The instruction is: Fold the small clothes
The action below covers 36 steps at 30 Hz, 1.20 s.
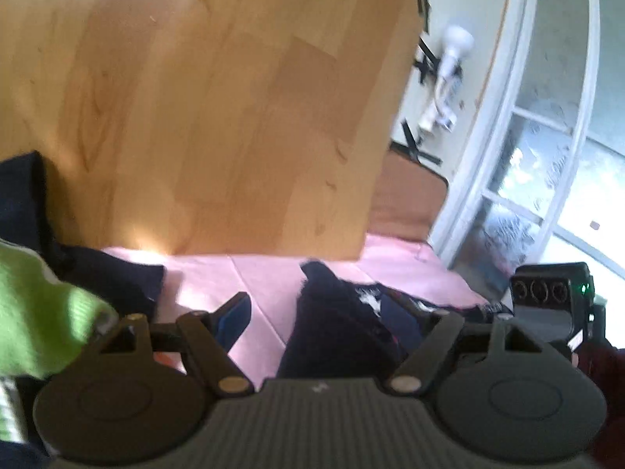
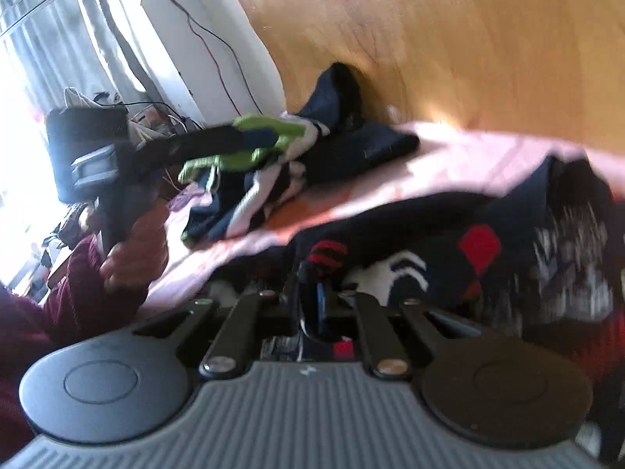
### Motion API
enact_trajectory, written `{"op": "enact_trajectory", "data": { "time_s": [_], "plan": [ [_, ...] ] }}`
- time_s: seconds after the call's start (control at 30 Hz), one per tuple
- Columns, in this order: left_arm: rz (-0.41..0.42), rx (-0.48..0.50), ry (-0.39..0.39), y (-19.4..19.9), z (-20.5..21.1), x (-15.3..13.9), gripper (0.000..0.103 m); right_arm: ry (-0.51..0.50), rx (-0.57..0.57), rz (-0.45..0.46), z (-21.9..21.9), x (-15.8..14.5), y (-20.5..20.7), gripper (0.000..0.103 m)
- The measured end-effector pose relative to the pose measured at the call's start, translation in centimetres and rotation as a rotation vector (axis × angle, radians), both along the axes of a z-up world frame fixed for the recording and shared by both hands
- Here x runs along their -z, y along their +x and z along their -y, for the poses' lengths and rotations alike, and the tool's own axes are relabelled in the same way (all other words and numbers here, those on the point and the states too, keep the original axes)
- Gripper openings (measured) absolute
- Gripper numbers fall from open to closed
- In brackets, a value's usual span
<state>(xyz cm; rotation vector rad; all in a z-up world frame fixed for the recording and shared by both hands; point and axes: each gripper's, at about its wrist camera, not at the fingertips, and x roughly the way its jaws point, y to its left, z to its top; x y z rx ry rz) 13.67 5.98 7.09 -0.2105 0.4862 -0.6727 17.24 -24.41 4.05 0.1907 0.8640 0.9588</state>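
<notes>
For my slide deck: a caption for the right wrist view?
Right claw shut on the dark patterned garment lying on the pink cloth.

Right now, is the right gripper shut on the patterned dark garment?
Yes: the right gripper has its fingers pinched together on the patterned dark garment.

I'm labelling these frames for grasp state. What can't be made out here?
- Left wrist view: right tongs tips, hidden behind the dark patterned garment.
- Right wrist view: left tongs grip, smeared by motion blur against the green striped garment.
- Right wrist view: the patterned garment's full shape, cut off at the right edge.
</notes>
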Motion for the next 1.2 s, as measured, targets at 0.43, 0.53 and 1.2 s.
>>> {"op": "enact_trajectory", "data": {
  "time_s": [0.43, 0.53, 1.2],
  "plan": [
    [-0.111, 0.011, 0.054, 1.4, 1.1, 2.9, 0.075, 0.087, 0.220, -0.089, 2.5, -2.3, 3.1, 0.024],
    [-0.103, 0.017, 0.068, 1.2, 1.4, 2.8, 0.075, 0.085, 0.274, -0.158, 2.0, -2.0, 5.7, 0.030],
    [-0.207, -0.184, 0.100, 4.2, -1.7, 4.0, 0.074, -0.100, 0.130, -0.014, -12.4, 2.3, 19.9, 0.011]
  ]
}}
